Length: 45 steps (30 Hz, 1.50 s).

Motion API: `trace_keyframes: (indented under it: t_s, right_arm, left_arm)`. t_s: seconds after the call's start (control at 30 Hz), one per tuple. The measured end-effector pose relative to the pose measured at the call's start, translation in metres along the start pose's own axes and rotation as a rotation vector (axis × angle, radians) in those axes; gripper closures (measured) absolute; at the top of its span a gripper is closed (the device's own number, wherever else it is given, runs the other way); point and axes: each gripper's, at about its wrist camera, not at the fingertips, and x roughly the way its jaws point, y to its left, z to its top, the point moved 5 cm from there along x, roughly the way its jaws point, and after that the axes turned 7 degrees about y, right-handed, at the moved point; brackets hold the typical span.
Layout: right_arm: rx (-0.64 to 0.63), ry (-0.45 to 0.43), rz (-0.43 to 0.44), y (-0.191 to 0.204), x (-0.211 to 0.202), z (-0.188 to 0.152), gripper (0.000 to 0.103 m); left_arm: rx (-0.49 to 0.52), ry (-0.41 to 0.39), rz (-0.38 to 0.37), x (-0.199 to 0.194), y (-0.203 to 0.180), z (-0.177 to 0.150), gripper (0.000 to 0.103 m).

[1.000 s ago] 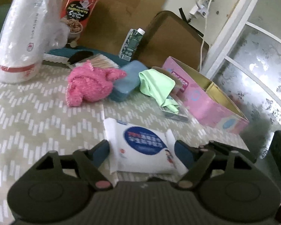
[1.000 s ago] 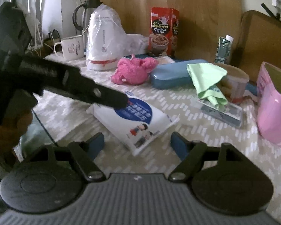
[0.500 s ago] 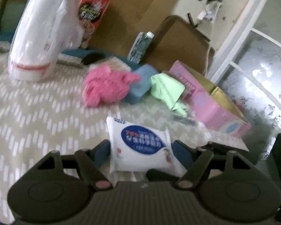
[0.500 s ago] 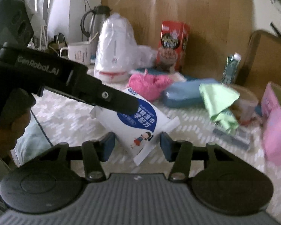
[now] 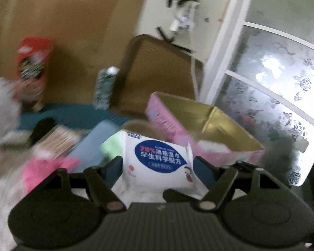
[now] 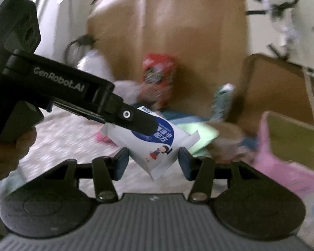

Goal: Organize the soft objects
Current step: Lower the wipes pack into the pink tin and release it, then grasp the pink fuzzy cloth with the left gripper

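A white wet-wipes pack (image 5: 159, 161) with a blue label hangs in the air above the table, my left gripper (image 5: 158, 165) shut on its two sides. Seen from the right wrist, the same pack (image 6: 157, 144) hangs below the left gripper's finger (image 6: 136, 119). My right gripper (image 6: 153, 161) is closed against the pack's lower corner. A pink plush (image 5: 44, 167) and a light green cloth (image 5: 112, 146) lie blurred on the table behind. The open pink box (image 5: 198, 125) with a gold inside stands just beyond the pack to the right.
A blue case (image 5: 94, 144), a red snack box (image 5: 33, 67), a green carton (image 5: 104, 87) and a white bag (image 5: 2, 108) crowd the back of the patterned tablecloth (image 6: 73, 138). A hand (image 6: 8, 152) holds the left gripper. A brown board (image 5: 157, 73) leans behind the box.
The left gripper closed on the wipes pack and lifted it off the table toward the pink box. The right gripper narrowed around the pack's lower corner and rose with it.
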Motion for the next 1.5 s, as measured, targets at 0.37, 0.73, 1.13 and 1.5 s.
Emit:
trace_keyframes:
  t_s: [0.37,0.73,1.13,1.5]
  right_arm:
    - [0.110,-0.071,-0.221,-0.109,-0.021,-0.002,0.048]
    - [0.228,-0.031,-0.329,-0.172,0.002,-0.019,0.048]
    - [0.323,-0.038,-0.432,-0.196,0.011,-0.025,0.048]
    - [0.230,-0.098,-0.107,-0.094,0.015,0.005,0.064]
  left_arm:
    - [0.024,0.080,-0.113,0.104,-0.071,0.049,0.029]
    - [0.103,0.129,-0.045,0.179,-0.103,0.067,0.028]
    - [0.094,0.056,-0.065,0.140,-0.090,0.057,0.026]
    - [-0.111,-0.028,0.084,-0.016,0.040,-0.023,0.024]
